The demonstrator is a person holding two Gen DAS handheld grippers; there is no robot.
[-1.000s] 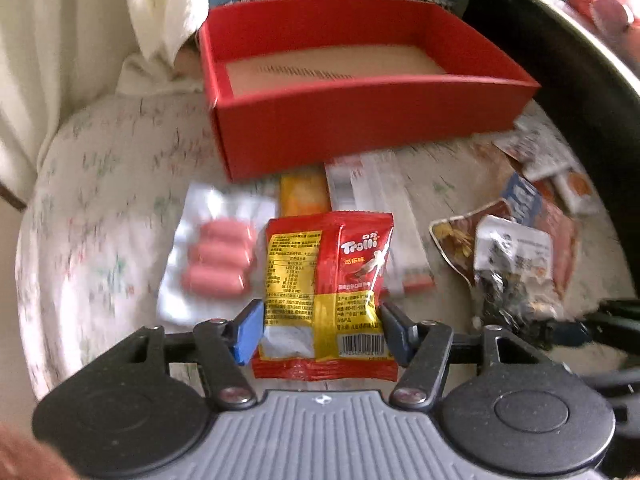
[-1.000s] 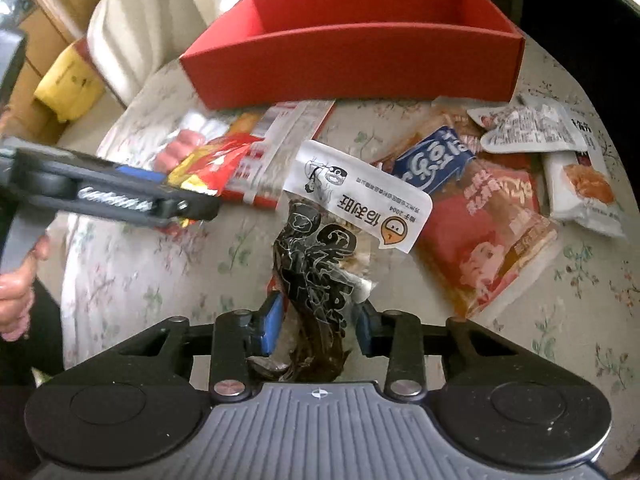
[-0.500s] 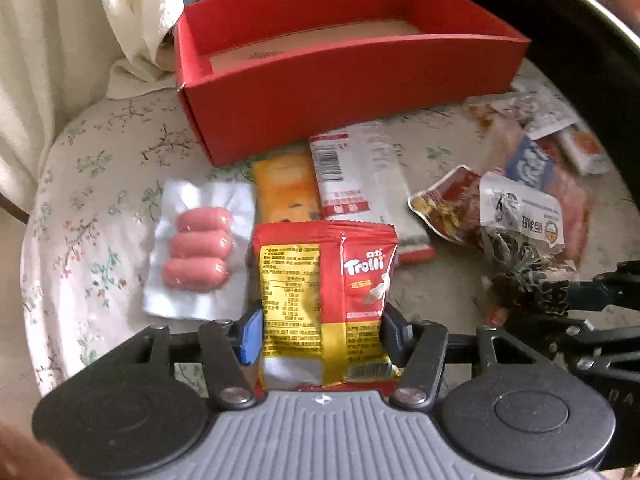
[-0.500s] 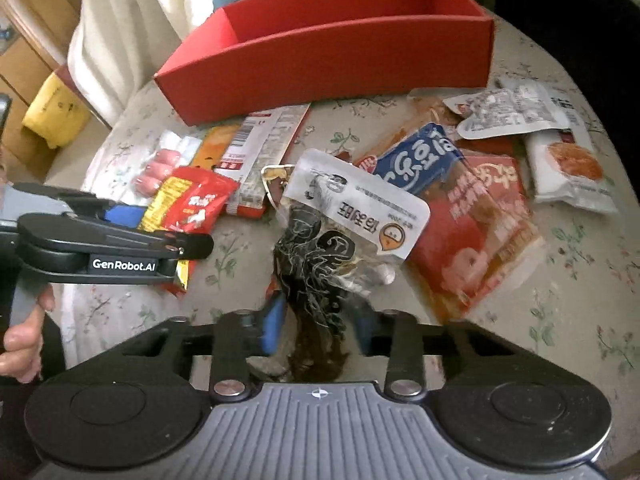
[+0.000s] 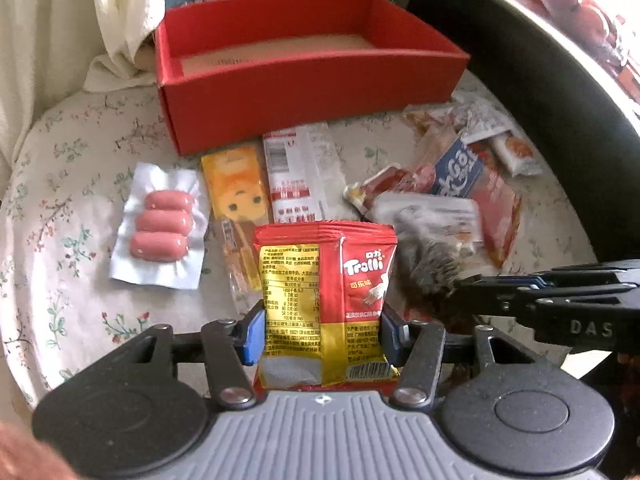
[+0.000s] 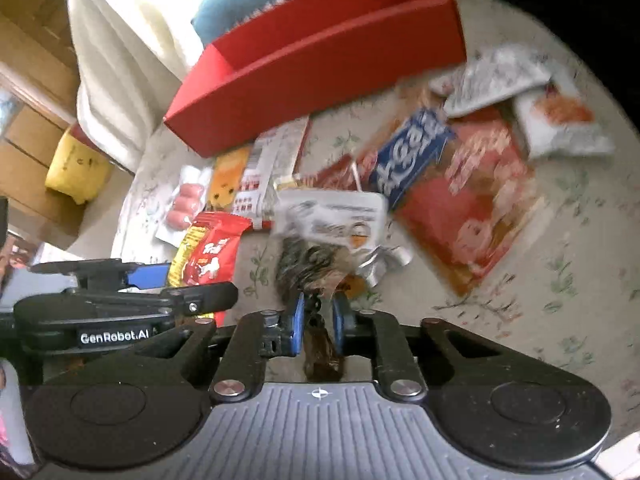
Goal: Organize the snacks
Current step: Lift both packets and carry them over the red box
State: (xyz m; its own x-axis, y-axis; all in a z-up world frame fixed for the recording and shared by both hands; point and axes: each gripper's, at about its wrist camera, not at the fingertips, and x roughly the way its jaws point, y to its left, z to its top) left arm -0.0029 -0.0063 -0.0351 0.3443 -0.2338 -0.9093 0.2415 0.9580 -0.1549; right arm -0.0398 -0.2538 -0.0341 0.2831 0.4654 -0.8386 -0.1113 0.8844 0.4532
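Note:
My left gripper (image 5: 322, 330) is shut on a red and gold Trolli candy bag (image 5: 326, 300) and holds it above the floral cloth. The bag also shows in the right wrist view (image 6: 208, 256). My right gripper (image 6: 318, 322) is shut on a dark snack pouch with a white label (image 6: 320, 248) and holds it lifted and tilted. That pouch shows blurred in the left wrist view (image 5: 432, 240). An open red box (image 5: 304, 68) with a bare floor stands at the back of the table; it also shows in the right wrist view (image 6: 320, 64).
On the cloth lie a pack of three pink sausages (image 5: 162, 224), an orange cartoon packet (image 5: 238, 188), a white and red packet (image 5: 300, 168) and a pile of red, blue and white snack bags (image 6: 460, 168). White fabric (image 5: 72, 20) hangs at the left.
Both grippers have lifted and drawn back with their packets. The right gripper has swung and tilted, blurring its view. The left gripper now stands close beside the right one.

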